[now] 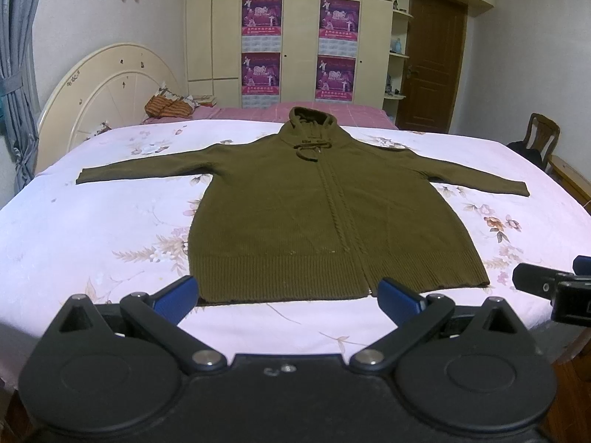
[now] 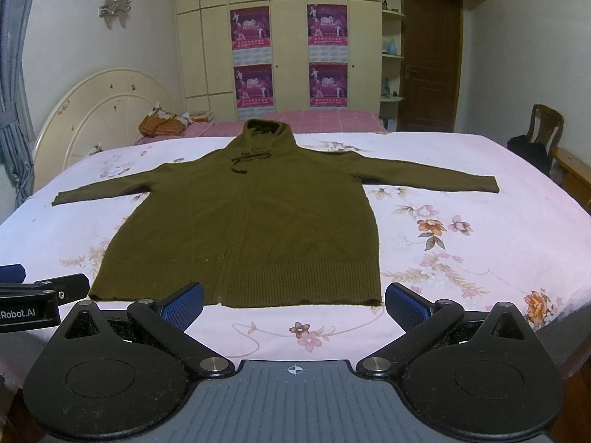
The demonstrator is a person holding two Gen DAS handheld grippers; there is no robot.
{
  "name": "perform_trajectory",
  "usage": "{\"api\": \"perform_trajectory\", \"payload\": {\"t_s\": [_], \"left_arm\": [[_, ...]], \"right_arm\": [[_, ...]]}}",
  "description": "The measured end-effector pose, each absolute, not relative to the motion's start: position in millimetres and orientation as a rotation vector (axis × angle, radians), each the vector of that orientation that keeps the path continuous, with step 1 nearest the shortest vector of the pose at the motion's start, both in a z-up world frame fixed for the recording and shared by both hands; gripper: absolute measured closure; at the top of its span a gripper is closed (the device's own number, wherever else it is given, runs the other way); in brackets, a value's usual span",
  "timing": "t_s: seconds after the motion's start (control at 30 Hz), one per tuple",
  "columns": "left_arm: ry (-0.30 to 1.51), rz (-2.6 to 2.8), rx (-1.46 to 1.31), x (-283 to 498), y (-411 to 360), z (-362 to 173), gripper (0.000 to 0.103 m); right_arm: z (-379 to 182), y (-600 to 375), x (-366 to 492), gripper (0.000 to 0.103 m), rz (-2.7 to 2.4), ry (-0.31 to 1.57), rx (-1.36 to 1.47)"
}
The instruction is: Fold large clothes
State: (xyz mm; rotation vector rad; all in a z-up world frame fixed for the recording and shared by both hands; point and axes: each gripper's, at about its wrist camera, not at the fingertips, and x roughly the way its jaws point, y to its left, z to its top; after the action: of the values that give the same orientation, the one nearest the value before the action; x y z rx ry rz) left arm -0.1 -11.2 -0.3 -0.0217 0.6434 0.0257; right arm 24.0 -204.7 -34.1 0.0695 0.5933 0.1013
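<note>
An olive-green knitted hooded cardigan [image 1: 317,214] [image 2: 251,221] lies flat on the bed, front up, hood at the far side, both sleeves stretched out sideways. Its ribbed hem faces me. My left gripper [image 1: 291,297] hovers open just short of the hem, blue pads spread wide, nothing between them. My right gripper [image 2: 295,304] is likewise open near the hem's right corner, holding nothing. Each gripper shows at the edge of the other's view: the right gripper [image 1: 554,284] at the right, the left gripper [image 2: 37,288] at the left.
The bed [image 1: 92,229] has a pink floral sheet and a cream headboard [image 1: 107,88] at the left. A second pink bed [image 1: 314,112] with a striped bag [image 1: 168,105] lies behind. A wooden chair [image 1: 543,136] stands at the right. Wardrobe and door fill the far wall.
</note>
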Motion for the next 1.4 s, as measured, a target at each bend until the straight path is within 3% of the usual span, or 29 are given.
{"api": "perform_trajectory", "payload": {"t_s": [1.4], "left_arm": [[0.637,0.006,-0.017,3.8,-0.4,4.2,0.000]], "right_arm": [[-27.4,-200.5,29.1,0.000,0.082,0.581,0.072]]}}
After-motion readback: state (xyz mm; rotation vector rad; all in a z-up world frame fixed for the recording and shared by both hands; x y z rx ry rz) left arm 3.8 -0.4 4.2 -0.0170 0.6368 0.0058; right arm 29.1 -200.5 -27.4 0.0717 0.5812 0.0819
